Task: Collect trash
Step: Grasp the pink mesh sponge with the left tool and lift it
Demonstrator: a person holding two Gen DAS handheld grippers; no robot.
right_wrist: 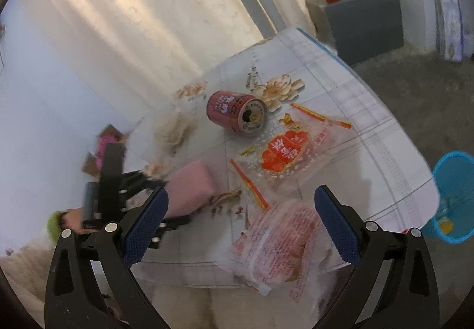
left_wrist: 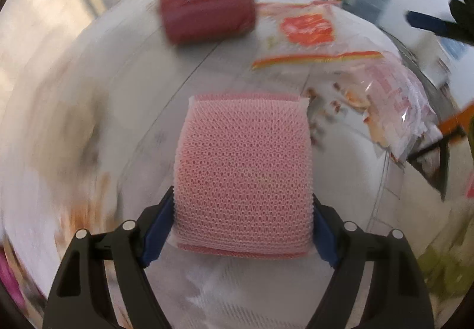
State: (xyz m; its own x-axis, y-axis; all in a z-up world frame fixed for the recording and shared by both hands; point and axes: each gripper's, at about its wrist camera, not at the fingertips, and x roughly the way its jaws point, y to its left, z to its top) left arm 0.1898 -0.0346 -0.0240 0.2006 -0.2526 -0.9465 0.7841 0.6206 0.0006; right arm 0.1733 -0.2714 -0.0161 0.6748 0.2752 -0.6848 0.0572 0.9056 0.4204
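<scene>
Pink sponge [left_wrist: 243,175] is clamped in left gripper [left_wrist: 243,222], near the can [right_wrist: 235,115]. Right gripper [right_wrist: 241,222] is held wide over the crinkled wrapper [right_wrist: 275,249] — thin film could be missed or pushed off the table [right_wrist: 370,133] edge.

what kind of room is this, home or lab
Most likely a home living room. A low glass table with a floral print stands by long curtains, carpet covers the floor, and a can and snack wrappers litter the tabletop.
</scene>
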